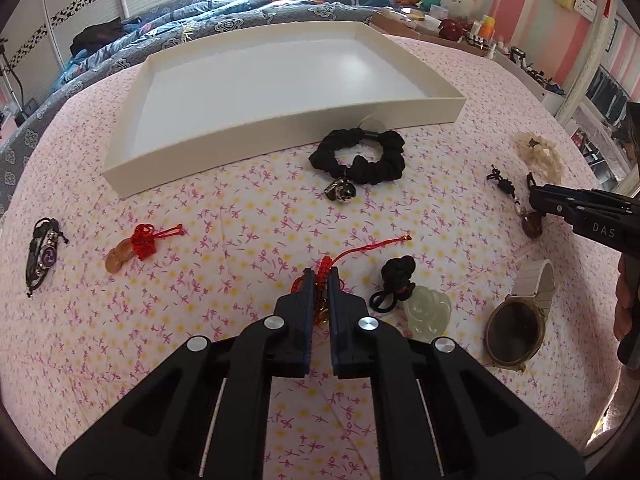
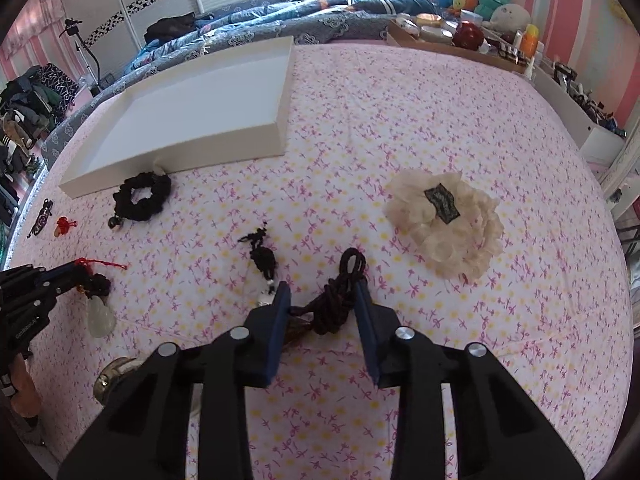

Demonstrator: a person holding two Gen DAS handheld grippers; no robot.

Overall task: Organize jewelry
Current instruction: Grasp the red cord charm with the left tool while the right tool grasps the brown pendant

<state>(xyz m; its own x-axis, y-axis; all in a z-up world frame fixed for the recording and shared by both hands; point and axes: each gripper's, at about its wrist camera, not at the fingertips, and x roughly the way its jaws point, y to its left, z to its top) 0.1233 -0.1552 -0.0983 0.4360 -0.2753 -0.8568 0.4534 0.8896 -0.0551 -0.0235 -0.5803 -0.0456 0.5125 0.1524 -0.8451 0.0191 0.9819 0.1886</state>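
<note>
Pink-and-yellow flowered bedsheet, white tray, black scrunchie, red knotted cord, pale green jade pendant, cream scrunchie.

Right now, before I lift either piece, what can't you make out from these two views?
- Red cord charm: its gold pendant is hidden between the left gripper fingers, left wrist view.
- Dark cord: its brown pendant sits behind a right gripper finger.
- Watch: mostly covered by the gripper body, right wrist view.
</note>
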